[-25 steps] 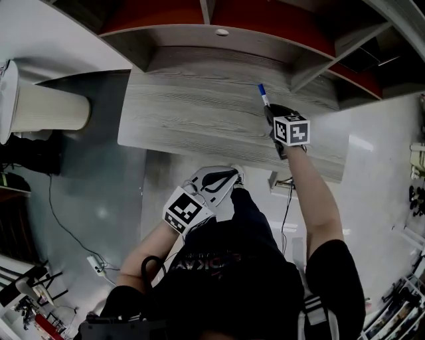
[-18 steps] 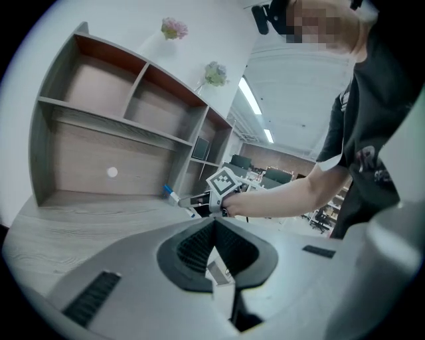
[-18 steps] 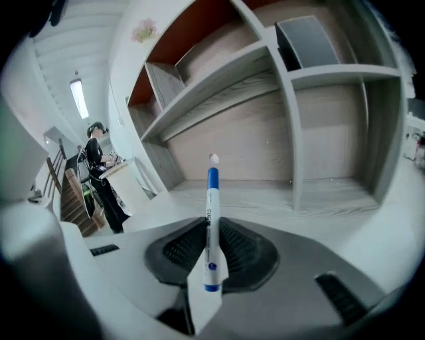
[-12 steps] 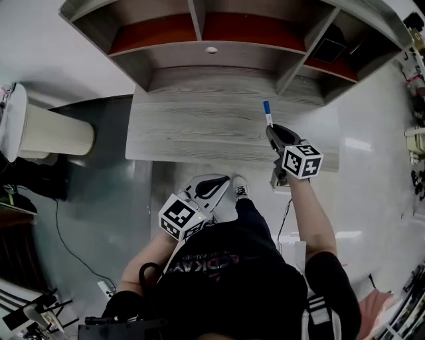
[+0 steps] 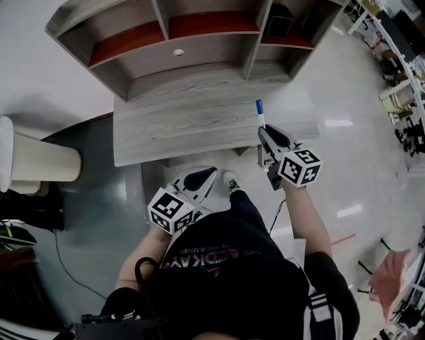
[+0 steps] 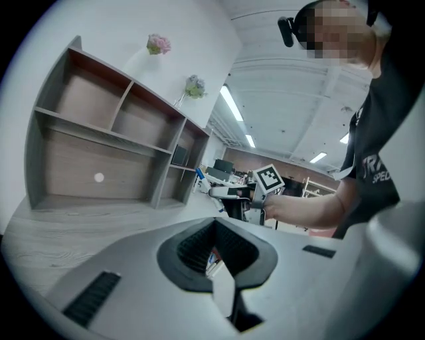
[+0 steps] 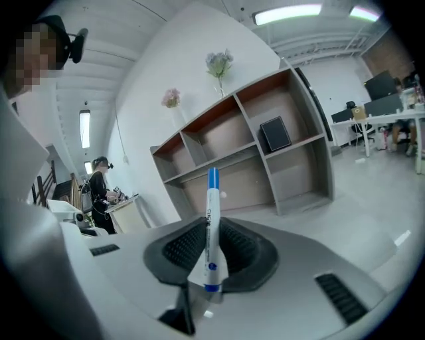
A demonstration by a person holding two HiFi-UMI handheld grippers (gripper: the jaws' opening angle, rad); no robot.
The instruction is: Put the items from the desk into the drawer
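Note:
A white marker with a blue cap sticks out of my right gripper, which is shut on it. The marker's tip hangs over the right front part of the grey wooden desk. In the right gripper view the marker stands upright between the pads of the right gripper, with the shelf unit behind it. My left gripper is lower, in front of the desk edge over the floor; its jaws meet with nothing in them. I can make out no drawer and no other items on the desk top.
A shelf unit rises behind the desk, with a black box in its right bay. A cream cylinder stands on the floor at the left. The person's shoe is below the desk edge. Other desks stand far right.
The right gripper has drawn back from over the middle of the desk toward its front edge, lifting the marker with it. The left gripper has shifted a little to the left.

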